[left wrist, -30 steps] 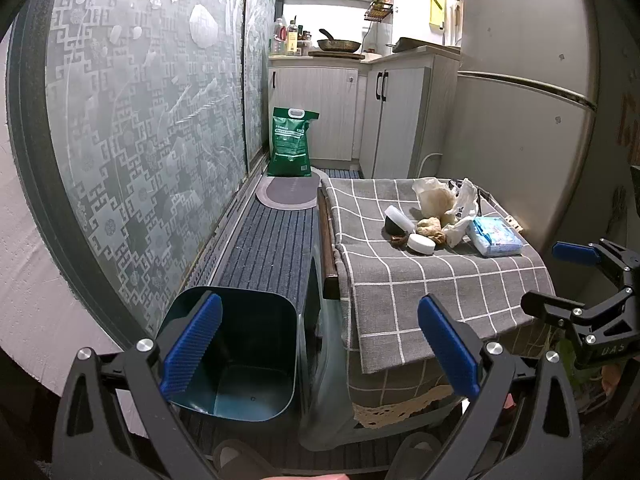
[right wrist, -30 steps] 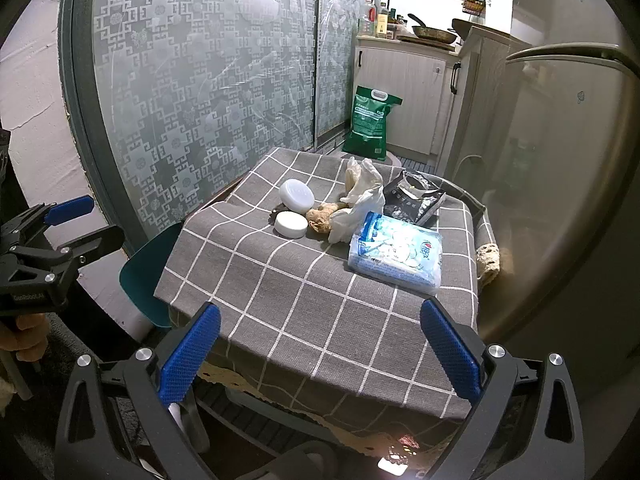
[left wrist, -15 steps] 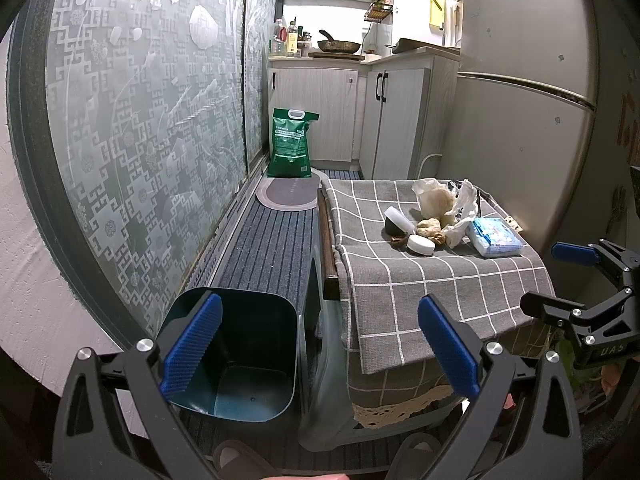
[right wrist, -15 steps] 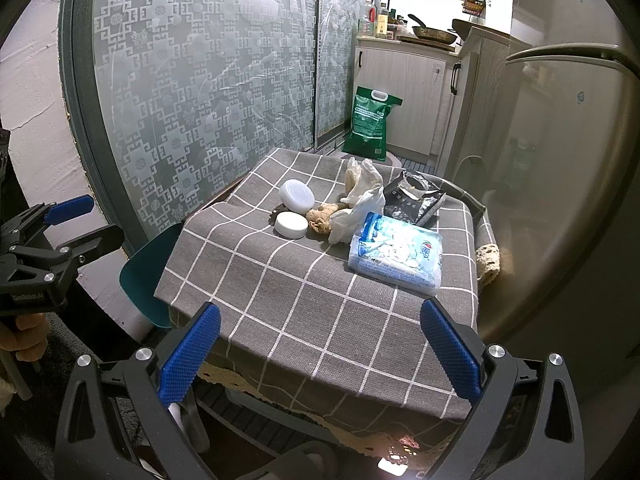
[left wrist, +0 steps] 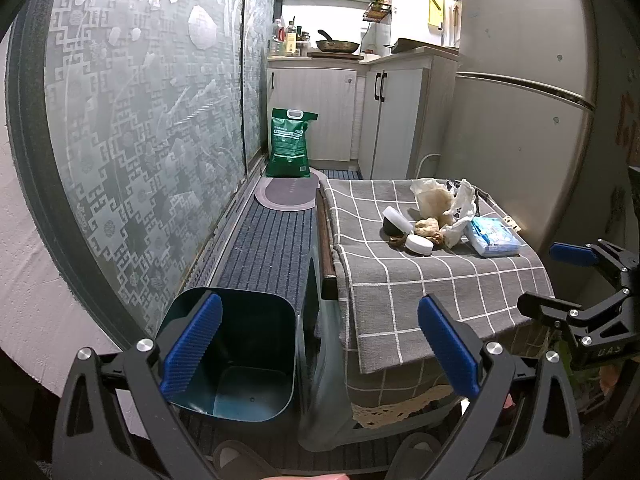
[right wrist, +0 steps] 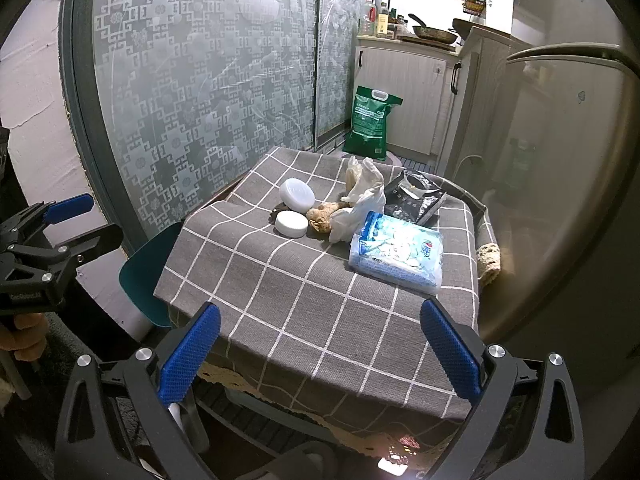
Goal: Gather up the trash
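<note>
Both the left gripper [left wrist: 320, 344] and the right gripper [right wrist: 318, 350] have their 2 fingers spread wide, holding nothing. The trash pile [right wrist: 340, 208] sits at the frame's center on the table [right wrist: 320, 304], beside a tissue pack [right wrist: 396, 252]. The teal bin [left wrist: 240, 356] stands at lower left in the left view.

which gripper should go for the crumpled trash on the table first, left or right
Right. The open right gripper faces the crumpled brown and white trash across the grey checked tablecloth. The open left gripper hangs by the dark teal bin.
</note>
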`<state>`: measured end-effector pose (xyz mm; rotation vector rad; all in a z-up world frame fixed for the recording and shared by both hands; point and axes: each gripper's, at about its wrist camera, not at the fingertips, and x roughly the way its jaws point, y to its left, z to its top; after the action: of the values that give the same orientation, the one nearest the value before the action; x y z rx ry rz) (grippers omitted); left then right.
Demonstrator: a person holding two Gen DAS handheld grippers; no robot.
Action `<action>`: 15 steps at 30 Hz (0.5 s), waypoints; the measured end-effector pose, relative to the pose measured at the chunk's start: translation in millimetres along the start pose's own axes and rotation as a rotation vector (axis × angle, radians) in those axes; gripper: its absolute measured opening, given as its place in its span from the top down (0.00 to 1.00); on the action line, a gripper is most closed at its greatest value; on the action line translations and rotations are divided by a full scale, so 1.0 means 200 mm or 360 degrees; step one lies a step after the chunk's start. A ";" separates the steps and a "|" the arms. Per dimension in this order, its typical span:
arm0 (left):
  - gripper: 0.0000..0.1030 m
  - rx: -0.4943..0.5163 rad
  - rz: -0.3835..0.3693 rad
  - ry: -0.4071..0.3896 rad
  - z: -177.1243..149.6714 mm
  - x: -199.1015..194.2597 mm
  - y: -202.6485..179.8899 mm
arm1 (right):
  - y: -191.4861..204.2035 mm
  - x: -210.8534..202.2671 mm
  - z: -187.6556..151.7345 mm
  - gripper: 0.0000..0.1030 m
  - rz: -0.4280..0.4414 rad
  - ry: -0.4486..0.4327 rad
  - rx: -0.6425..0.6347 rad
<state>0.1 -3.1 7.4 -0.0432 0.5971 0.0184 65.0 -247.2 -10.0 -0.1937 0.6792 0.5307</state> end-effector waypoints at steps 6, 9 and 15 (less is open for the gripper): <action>0.03 0.0002 0.0000 0.0004 0.01 0.00 -0.01 | 0.00 0.00 0.00 0.03 -0.0002 0.0000 0.0000; 0.03 -0.0001 -0.0002 0.0001 0.00 0.00 0.00 | 0.00 0.00 0.00 0.03 -0.0001 0.0000 0.0000; 0.03 0.0000 -0.0001 -0.0001 0.00 0.00 0.00 | 0.00 0.00 0.00 0.02 -0.0003 0.0001 -0.0001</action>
<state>-0.2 -2.5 6.4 -0.0437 0.5966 0.0176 65.1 -247.1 -9.7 -0.1953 0.6795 0.5289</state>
